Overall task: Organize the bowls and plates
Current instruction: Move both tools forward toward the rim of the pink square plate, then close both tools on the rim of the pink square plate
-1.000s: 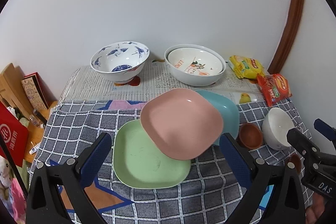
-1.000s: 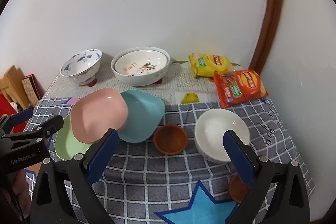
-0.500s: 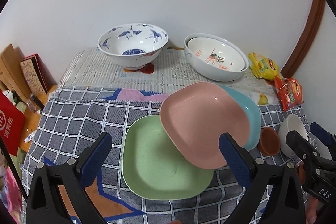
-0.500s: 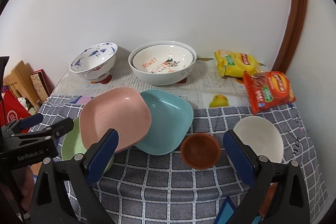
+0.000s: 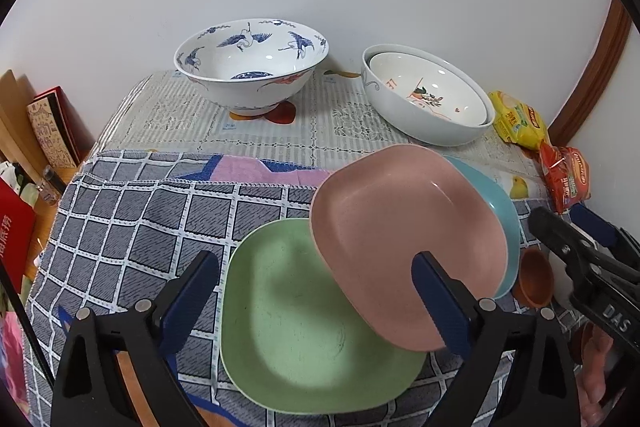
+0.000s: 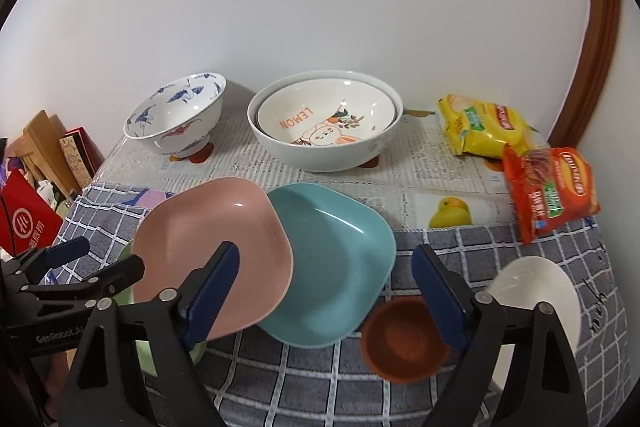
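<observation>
Three square plates overlap on the checked cloth: a green plate (image 5: 304, 339) at the bottom, a pink plate (image 5: 404, 243) tilted over it, and a teal plate (image 6: 340, 239) under the pink plate's right edge. My left gripper (image 5: 316, 291) hovers over the green and pink plates with its jaws closing and its pads touching neither. My right gripper (image 6: 326, 267) hangs above the teal plate, jaws also closing, pads clear of it. A small brown bowl (image 6: 400, 343) and a white bowl (image 6: 536, 291) sit to the right. At the back stand a blue-patterned bowl (image 5: 252, 67) and two nested white bowls (image 5: 428, 95).
A yellow snack packet (image 6: 480, 127) and an orange snack packet (image 6: 548, 187) lie at the back right by the wall. A red box (image 6: 28, 227) and wooden boards stand off the table's left edge. The checked cloth (image 5: 140, 219) covers the table's front half.
Both grippers have come forward and down toward the plates, which now look larger. The right gripper's jaws stand narrower than before. No dish has moved.
</observation>
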A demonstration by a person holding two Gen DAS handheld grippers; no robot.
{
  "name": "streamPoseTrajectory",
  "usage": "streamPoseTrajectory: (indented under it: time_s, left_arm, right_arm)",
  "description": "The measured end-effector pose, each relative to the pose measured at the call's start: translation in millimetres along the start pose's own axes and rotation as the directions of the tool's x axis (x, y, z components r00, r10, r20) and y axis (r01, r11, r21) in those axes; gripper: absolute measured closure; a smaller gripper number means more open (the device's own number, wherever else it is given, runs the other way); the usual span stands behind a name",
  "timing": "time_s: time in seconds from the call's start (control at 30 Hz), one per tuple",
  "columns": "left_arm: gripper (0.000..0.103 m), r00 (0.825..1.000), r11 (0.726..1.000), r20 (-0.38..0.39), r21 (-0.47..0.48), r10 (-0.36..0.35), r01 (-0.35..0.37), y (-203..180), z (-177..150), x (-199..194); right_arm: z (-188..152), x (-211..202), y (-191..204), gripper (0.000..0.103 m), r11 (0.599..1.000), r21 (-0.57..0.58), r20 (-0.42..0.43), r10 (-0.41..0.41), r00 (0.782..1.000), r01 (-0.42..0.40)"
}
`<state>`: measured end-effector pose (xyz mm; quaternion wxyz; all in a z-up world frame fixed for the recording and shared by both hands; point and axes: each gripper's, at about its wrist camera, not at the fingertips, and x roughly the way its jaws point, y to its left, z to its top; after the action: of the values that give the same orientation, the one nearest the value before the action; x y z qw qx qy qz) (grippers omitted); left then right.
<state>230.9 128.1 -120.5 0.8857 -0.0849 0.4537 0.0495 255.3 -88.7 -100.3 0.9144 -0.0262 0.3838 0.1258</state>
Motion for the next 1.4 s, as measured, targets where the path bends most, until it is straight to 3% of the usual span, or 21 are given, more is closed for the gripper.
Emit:
streamPoseTrajectory:
  time_s: [0.57, 0.77, 0.83, 0.97, 1.13, 1.23, 1.4]
  left_arm:
    - [0.02, 1.0, 1.0, -0.025, -0.005, -0.019, 0.019, -3.1, 0.1, 27.4]
    - [0.031, 0.999, 1.0, -0.037, 0.0, -0.014, 0.014, -7.3, -0.5, 31.9]
    - [0.038, 0.999, 1.0, -0.041, 0.007, -0.016, 0.017, -9.4, -1.1, 33.1]
    - [0.049, 0.998, 0.999, -0.054, 0.011, -0.035, 0.036, -11.2, -3.4, 35.7]
    - [0.073, 0.998, 0.999, -0.049, 0.012, -0.03, 0.03, -13.8, -6.1, 33.7]
    - [0.081, 0.998, 0.999, -0.05, 0.003, -0.04, 0.04, -11.8, -6.9, 30.2]
    - [0.085, 0.999, 0.999, -0.035, -0.001, -0.04, 0.041, -12.1, -7.4, 19.5]
  right_arm:
    - [5.4, 63.3, 6.9, 0.052, 0.993, -0.01, -0.094, 0.117, 0.989, -0.118]
    - [3.5, 73.7, 9.4, 0.071, 0.987, -0.004, -0.125, 0.158, 0.979, -0.16]
    - [2.4, 76.8, 10.0, 0.084, 0.985, -0.003, -0.14, 0.169, 0.976, -0.171]
    - [-1.0, 77.3, 10.0, 0.088, 0.982, 0.013, -0.155, 0.19, 0.969, -0.191]
    - [-4.7, 70.9, 10.7, 0.093, 0.982, 0.026, -0.15, 0.186, 0.971, -0.185]
    - [-6.6, 65.2, 6.5, 0.093, 0.984, 0.045, -0.142, 0.175, 0.974, -0.17]
    - [-8.9, 52.5, 0.0, 0.095, 0.978, 0.088, -0.139, 0.198, 0.97, -0.187]
